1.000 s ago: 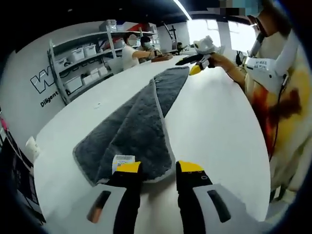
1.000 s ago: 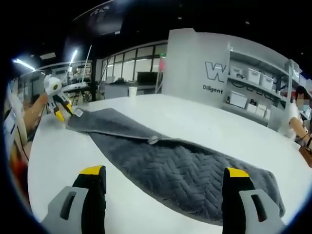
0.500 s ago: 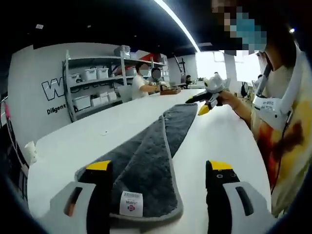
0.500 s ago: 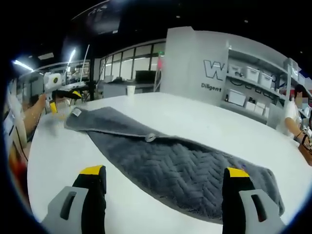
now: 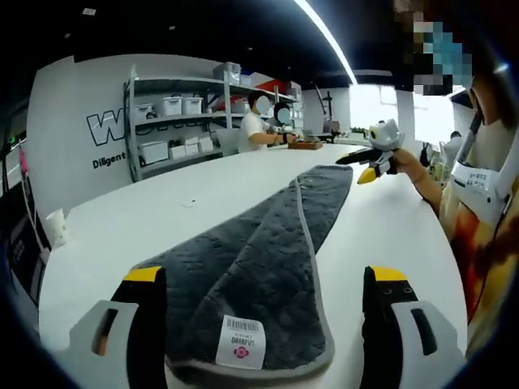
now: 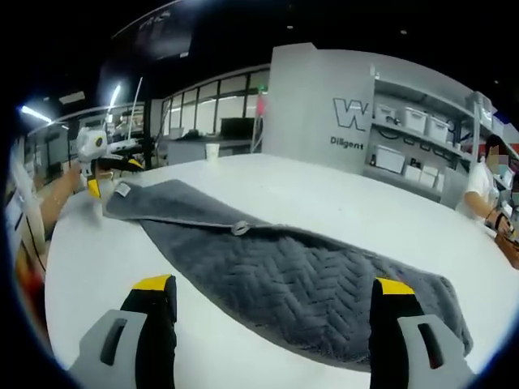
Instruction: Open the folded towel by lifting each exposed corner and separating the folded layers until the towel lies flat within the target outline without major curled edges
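Note:
A long grey towel (image 5: 268, 251) lies folded lengthwise on the white table (image 5: 146, 227), one layer overlapping the other along a pale trimmed edge. Its near end, with a white label (image 5: 241, 342), rests between the wide-spread jaws of my left gripper (image 5: 266, 277), which is open and holds nothing. At the towel's far end a hand holds my right gripper (image 5: 362, 166), jaws apart. In the right gripper view the towel (image 6: 308, 284) shows a herringbone weave and a small loop (image 6: 241, 228) on its edge. My right gripper (image 6: 273, 285) is open just short of it; the left gripper (image 6: 104, 166) hovers at the far corner.
Shelves with white bins (image 5: 174, 130) stand along the wall, and people (image 5: 258, 130) work at the table's far end. A paper cup (image 6: 212, 151) stands on the table's far side. A person's torso (image 5: 478, 235) is close on the right.
My left gripper's jaws have spread from a narrow gap to wide open, and its view has dropped low over the labelled end. The right gripper stays open, hardly moving.

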Tool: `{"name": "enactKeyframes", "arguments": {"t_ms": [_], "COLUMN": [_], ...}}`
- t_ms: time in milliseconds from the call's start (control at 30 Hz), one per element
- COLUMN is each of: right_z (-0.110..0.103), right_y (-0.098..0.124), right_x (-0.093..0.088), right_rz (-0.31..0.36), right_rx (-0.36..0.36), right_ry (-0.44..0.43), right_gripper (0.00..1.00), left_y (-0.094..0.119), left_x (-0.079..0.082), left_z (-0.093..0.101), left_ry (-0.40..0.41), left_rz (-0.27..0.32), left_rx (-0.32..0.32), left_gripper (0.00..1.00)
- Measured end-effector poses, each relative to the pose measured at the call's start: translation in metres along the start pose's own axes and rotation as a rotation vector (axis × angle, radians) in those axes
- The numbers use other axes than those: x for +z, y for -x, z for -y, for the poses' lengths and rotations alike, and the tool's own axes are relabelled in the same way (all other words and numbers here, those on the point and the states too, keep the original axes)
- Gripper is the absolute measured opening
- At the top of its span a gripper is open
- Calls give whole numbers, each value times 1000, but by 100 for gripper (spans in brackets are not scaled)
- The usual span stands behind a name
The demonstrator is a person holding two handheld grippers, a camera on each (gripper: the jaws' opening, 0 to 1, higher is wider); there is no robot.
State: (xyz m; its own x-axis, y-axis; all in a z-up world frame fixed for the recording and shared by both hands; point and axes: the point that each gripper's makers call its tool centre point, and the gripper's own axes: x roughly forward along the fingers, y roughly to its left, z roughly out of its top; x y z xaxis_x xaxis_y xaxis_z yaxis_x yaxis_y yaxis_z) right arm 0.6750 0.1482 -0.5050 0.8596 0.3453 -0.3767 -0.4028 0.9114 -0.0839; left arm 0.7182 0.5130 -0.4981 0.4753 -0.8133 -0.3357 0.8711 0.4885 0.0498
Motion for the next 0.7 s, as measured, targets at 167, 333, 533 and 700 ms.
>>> {"name": "enactKeyframes", "arguments": {"t_ms": [167,333,533,700], "right_z": [14,45,77,117], "right_y": [8,17,29,39], "right_x": [6,14,29,35], "right_rz": [34,58,116,137], "right_rx": [-8,-81,-129,-191], "right_ry": [-51,-57,-91,-80], "right_gripper": [99,99,96,79], "left_y": [-4,-6,-6,-7], "left_x": [-1,-4,-7,-10], "left_z": [-2,-2,-2,-3], "left_ry": [13,20,26,24], "left_rz": [-5,-15,-23,-35], "left_rx": [-2,-1,3,10], "left_gripper": [99,97,97,95]}}
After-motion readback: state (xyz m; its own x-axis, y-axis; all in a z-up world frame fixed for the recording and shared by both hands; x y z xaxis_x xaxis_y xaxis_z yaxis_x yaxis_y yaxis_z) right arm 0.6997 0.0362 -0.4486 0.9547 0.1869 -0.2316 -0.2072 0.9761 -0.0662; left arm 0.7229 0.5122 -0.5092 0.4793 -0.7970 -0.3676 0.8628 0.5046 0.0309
